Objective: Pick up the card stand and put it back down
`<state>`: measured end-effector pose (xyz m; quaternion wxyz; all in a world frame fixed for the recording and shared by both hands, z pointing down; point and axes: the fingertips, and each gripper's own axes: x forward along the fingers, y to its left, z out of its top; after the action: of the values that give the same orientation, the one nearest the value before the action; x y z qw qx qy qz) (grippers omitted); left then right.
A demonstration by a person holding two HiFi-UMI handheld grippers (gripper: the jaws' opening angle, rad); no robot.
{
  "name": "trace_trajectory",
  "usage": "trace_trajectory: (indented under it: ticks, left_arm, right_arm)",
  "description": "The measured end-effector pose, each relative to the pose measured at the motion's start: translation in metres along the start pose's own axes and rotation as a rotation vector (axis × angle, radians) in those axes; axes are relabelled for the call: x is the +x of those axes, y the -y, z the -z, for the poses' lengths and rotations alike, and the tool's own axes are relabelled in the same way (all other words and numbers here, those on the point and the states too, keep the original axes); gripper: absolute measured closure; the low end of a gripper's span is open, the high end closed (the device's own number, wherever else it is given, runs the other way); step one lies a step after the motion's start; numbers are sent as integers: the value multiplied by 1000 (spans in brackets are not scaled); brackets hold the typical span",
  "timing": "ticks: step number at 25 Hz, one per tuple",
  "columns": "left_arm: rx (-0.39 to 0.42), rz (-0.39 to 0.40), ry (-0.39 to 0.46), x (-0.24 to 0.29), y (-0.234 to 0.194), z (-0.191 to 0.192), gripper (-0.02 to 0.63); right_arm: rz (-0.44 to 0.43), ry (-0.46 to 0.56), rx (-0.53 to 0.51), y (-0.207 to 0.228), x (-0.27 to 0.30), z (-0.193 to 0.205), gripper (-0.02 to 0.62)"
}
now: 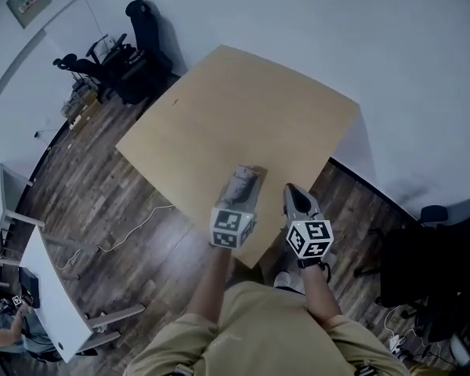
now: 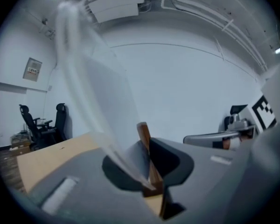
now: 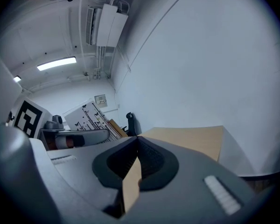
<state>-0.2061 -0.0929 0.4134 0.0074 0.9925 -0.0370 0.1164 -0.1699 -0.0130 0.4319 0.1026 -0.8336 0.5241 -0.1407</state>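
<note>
So, left gripper [image 2: 150,155] is pinched narrow on the stand [image 2: 143,132], wood base between its jaws, clear panel poking out ahead. Looks lifted, I'd say. Next: ease it down flat onto the table [image 2: 56,153] below. Right gripper [image 3: 137,141] closed, empty.

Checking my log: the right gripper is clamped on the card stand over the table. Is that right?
No. It is the left gripper that clamps the card stand, as the left gripper view shows, with the stand's wooden base between the jaws. The right gripper is shut on nothing. The stand is over the table, as stated.
</note>
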Motion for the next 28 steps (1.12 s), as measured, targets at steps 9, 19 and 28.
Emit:
trace_trajectory:
  ticks: [9, 19, 28]
  left_arm:
    - [-15, -146, 153, -67, 19, -17, 561]
    - [-35, -131, 155, -73, 64, -28, 561]
    - [-6, 52, 131, -23, 143, -45, 561]
  right_arm:
    - [-98, 71, -83, -40, -39, -34, 591]
    - [-106, 89, -97, -27, -79, -43, 591]
    - [71, 135, -45, 52, -138, -58, 591]
